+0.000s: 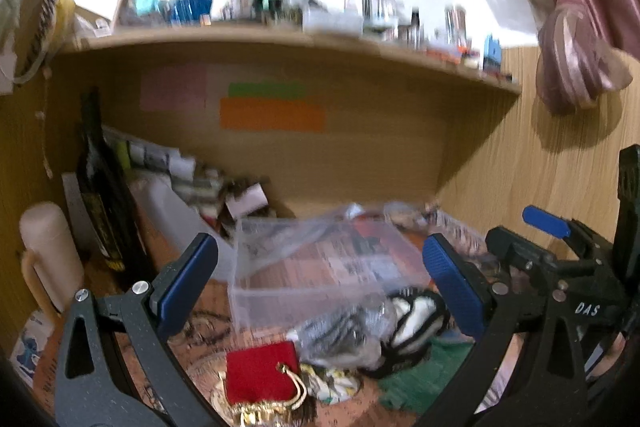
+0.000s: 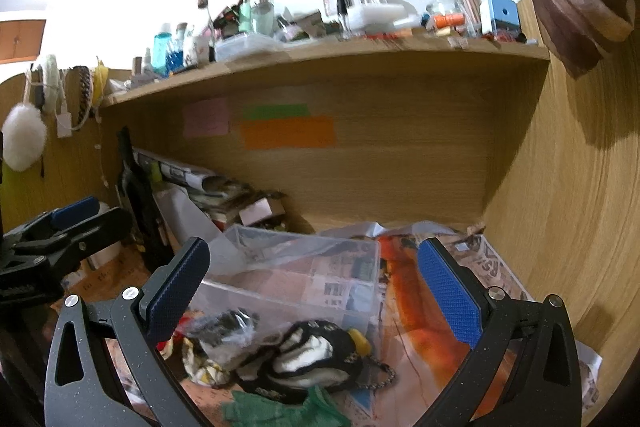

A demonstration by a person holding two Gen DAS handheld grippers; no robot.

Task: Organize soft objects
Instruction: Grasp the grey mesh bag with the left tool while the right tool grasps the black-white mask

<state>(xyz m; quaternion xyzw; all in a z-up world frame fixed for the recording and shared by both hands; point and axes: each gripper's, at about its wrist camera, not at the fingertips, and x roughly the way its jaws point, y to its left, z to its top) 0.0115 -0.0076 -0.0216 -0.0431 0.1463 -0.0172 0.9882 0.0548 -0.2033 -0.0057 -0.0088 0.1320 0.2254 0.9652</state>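
A pile of soft objects lies on the newspaper-covered desk in front of a clear plastic bin [image 1: 320, 267] [image 2: 296, 271]. It holds a red pouch [image 1: 262, 373], a striped item in a clear bag [image 1: 344, 335] [image 2: 228, 335], a black-and-white plush [image 1: 412, 323] [image 2: 308, 355] and a green cloth [image 1: 424, 375] [image 2: 280, 409]. My left gripper [image 1: 320, 275] is open and empty above the pile. My right gripper [image 2: 316, 287] is open and empty above the plush. The right gripper's body shows at the right of the left wrist view [image 1: 560, 267].
A wooden shelf [image 2: 320, 55] crowded with bottles overhangs the desk. A dark bottle [image 1: 104, 187], a white mug [image 1: 48, 251] and stacked papers [image 2: 208, 187] stand at the left. A wooden side wall [image 2: 568, 187] closes the right.
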